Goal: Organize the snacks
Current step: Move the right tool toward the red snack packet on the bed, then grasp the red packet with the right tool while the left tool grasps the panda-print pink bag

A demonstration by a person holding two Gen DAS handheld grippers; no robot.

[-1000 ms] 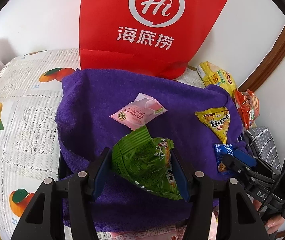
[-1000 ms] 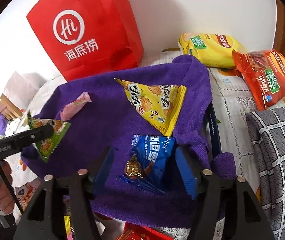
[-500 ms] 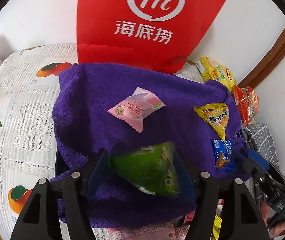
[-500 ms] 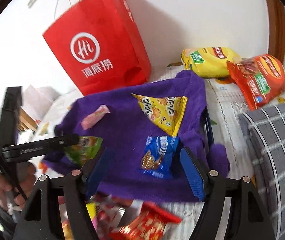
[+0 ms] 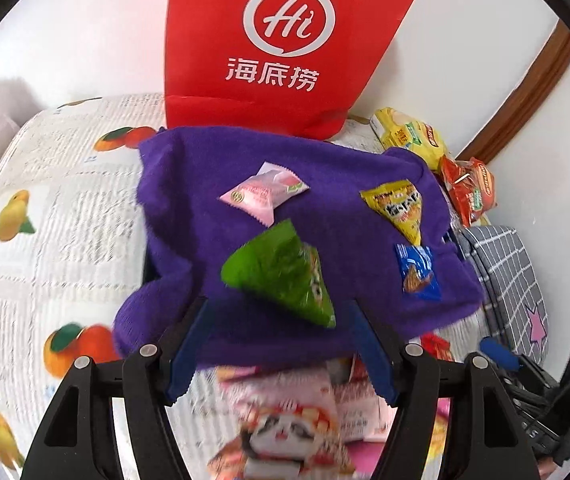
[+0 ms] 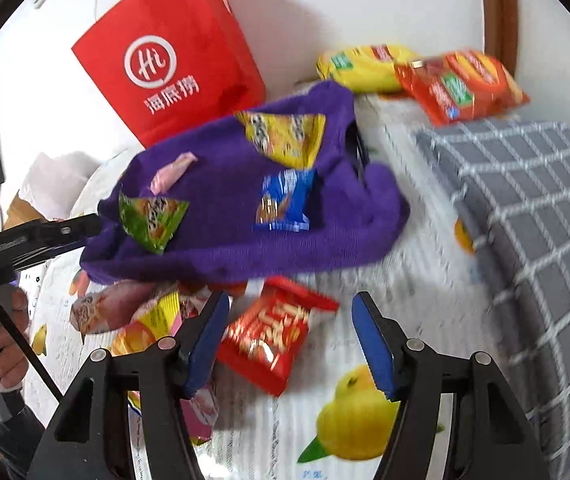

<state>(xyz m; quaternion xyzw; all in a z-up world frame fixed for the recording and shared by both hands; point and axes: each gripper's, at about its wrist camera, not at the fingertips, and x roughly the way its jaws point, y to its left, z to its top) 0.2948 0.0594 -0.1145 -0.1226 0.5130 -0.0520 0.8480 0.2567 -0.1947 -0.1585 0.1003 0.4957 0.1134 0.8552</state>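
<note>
A purple towel carries a green packet, a pink packet, a yellow triangular packet and a blue packet. My left gripper is open just short of the towel's near edge, with the green packet lying free beyond its fingertips. My right gripper hovers over the tablecloth in front of the towel. Its jaws are closing, and a red packet lies under the gap, close to the left finger, with no pad pressing on it. The blue packet and green packet rest on the towel.
A red paper bag stands behind the towel against the wall. A yellow bag and an orange bag lie at the back right. A grey checked cushion fills the right. Several loose packets lie in front of the towel.
My left gripper let go of the green packet and drew back. My right gripper left the blue packet on the towel, pulled back, and now stands over the red packet.
</note>
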